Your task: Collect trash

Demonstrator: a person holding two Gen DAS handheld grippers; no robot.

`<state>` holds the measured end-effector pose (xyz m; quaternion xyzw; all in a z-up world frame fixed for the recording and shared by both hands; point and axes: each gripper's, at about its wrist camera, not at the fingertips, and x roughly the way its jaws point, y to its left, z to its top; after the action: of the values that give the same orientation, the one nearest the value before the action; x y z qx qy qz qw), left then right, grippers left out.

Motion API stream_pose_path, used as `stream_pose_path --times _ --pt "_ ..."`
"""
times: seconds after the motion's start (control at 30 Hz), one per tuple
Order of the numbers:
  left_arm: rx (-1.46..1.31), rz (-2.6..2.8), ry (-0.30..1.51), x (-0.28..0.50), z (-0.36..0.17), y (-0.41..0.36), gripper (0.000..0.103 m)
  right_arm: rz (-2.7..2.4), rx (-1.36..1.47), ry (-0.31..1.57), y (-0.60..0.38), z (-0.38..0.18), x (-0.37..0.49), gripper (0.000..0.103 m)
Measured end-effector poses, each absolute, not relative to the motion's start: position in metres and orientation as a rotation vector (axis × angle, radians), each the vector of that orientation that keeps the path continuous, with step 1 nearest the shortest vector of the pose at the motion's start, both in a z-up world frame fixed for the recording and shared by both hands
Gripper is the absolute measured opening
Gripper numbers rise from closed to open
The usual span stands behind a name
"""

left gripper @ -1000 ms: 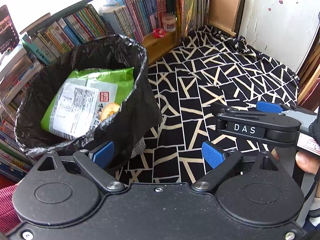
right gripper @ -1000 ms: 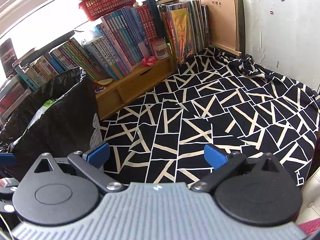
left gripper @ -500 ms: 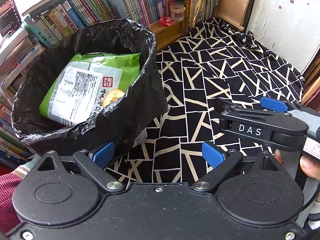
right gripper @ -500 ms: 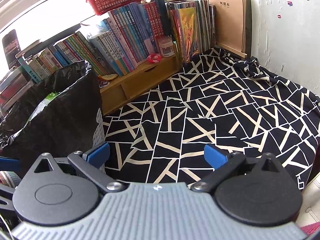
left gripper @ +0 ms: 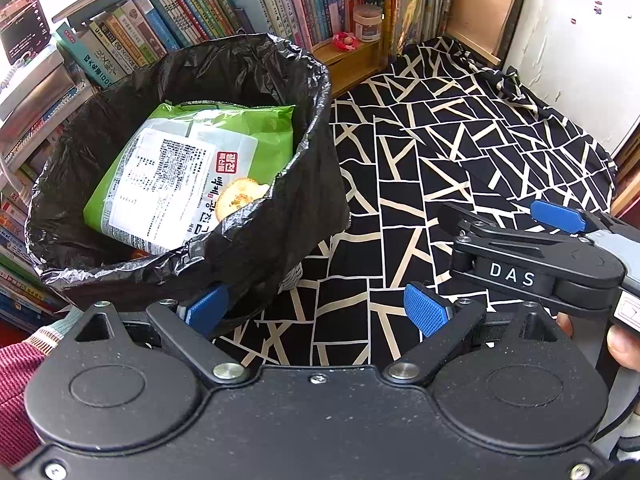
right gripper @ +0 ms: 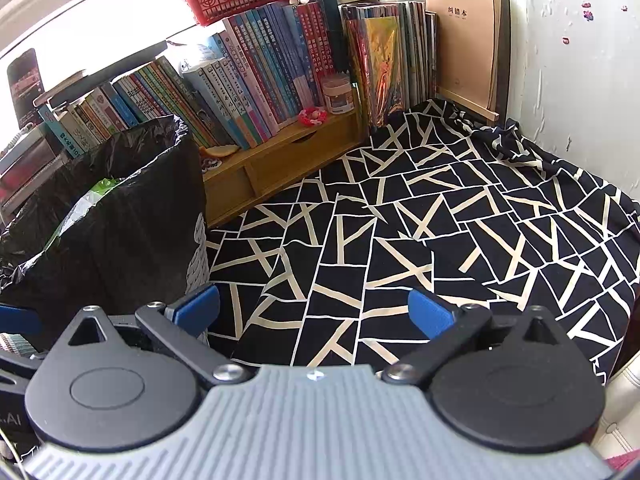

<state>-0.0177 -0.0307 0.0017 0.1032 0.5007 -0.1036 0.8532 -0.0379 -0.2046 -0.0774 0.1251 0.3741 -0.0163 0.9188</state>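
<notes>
Trash: one green snack packet lies tilted inside the single black-lined bin, its long axis leaning up toward the books. Left gripper and right gripper both gape, holding nothing, above the patterned worktop.

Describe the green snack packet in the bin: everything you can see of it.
The snack packet is a flat, glossy plastic bag, bright green with a large white panel of fine print, a small red label and a picture of a round golden cracker. It lies tilted inside the bin, leaning against the black plastic liner, printed side up. Its lower edge is hidden behind the crumpled front rim of the liner. No claw touches it. From the right wrist view only a green and white sliver shows above the rim.
</notes>
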Motion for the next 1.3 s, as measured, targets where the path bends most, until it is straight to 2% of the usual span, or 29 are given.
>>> stream_pose_path --times 1.3 --pt "0.215 -0.186 1.063 -0.0130 -0.0046 -0.0262 0.095 -0.039 0.229 0.793 -0.2019 -0.0817 -0.0350 0.103"
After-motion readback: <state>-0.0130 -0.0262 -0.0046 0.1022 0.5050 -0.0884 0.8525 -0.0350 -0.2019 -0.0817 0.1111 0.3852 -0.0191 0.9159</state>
